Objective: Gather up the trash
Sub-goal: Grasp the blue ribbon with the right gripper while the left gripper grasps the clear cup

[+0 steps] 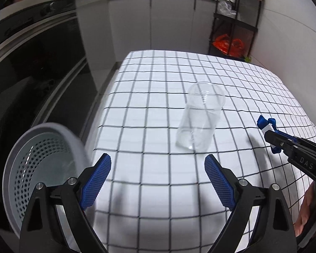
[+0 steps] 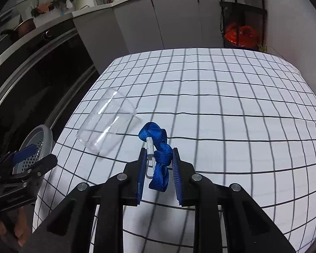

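A clear plastic cup [image 1: 200, 116] lies on its side on the checked tablecloth [image 1: 158, 189], just ahead of my open, empty left gripper [image 1: 158, 166]. It also shows in the right wrist view [image 2: 107, 122], left of my right gripper [image 2: 159, 154]. My right gripper is shut on a knotted blue strap with a white clip [image 2: 160, 154] and holds it above the cloth. From the left wrist view the right gripper [image 1: 269, 132] is at the right with the strap [image 1: 265, 123]. A grey perforated bin [image 1: 42, 168] stands at the table's left edge.
A dark oven front [image 1: 31, 73] runs along the left. Grey cabinets [image 1: 153, 21] stand behind the table. A black shelf rack [image 1: 236, 21] with an orange bag [image 1: 229, 44] is at the back right. The bin also shows in the right wrist view [image 2: 38, 145].
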`<action>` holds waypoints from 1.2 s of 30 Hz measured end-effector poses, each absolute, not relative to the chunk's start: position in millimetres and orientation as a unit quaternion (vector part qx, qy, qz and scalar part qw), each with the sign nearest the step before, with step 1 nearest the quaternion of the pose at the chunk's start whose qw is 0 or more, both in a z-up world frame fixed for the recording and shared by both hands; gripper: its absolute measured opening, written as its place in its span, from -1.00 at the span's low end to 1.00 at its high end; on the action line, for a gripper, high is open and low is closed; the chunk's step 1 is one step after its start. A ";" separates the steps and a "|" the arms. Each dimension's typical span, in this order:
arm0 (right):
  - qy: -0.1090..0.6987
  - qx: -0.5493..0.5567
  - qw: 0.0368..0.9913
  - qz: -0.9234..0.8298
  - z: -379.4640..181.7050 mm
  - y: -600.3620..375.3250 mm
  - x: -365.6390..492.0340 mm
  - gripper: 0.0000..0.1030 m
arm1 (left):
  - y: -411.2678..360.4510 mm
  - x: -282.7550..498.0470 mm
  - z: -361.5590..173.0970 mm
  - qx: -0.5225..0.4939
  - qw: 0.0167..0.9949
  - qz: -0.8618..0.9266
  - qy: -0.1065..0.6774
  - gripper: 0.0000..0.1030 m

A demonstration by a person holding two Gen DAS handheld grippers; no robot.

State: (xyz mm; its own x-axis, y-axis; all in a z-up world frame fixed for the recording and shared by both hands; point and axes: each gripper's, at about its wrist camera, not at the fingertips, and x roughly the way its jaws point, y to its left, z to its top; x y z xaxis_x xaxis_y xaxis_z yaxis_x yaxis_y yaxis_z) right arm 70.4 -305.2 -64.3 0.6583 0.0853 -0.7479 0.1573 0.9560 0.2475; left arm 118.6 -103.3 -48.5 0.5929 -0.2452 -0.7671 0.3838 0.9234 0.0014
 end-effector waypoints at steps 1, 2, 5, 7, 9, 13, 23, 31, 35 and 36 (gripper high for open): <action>0.414 0.154 0.897 -0.024 -65.9 -312.3 69.4 -0.55 | -108.9 121.4 -49.1 0.087 0.889 -0.180 0.413 0.72; 0.415 0.164 0.895 -0.026 -67.0 -319.1 68.4 -0.55 | -114.2 124.9 -49.7 0.090 0.889 -0.182 0.411 0.72; 0.412 0.180 0.893 -0.030 -67.7 -333.6 65.4 -0.55 | -132.0 135.8 -52.5 0.090 0.887 -0.196 0.409 0.72; 0.407 0.187 0.894 -0.033 -65.8 -340.7 63.1 -0.55 | -143.4 141.7 -55.3 0.095 0.883 -0.205 0.412 0.74; 0.404 0.199 0.892 -0.030 -63.8 -347.0 62.2 -0.55 | -156.4 147.7 -60.5 0.106 0.876 -0.211 0.420 0.75; 0.399 0.207 0.893 -0.025 -60.4 -351.1 60.7 -0.55 | -178.2 156.8 -69.8 0.119 0.867 -0.222 0.431 0.75; 0.396 0.209 0.894 -0.018 -57.4 -352.6 58.2 -0.55 | -202.6 178.5 -93.1 0.116 0.849 -0.223 0.465 0.47; 0.400 0.204 0.893 -0.015 -57.0 -351.8 58.5 -0.55 | -193.4 168.3 -87.2 0.101 0.854 -0.216 0.462 0.20; 0.397 0.199 0.896 -0.014 -50.9 -348.0 57.1 -0.55 | -180.3 154.6 -70.3 0.099 0.866 -0.205 0.445 0.20; 0.396 0.198 0.897 -0.013 -49.4 -347.0 56.3 -0.55 | -176.7 150.2 -64.2 0.099 0.871 -0.201 0.437 0.20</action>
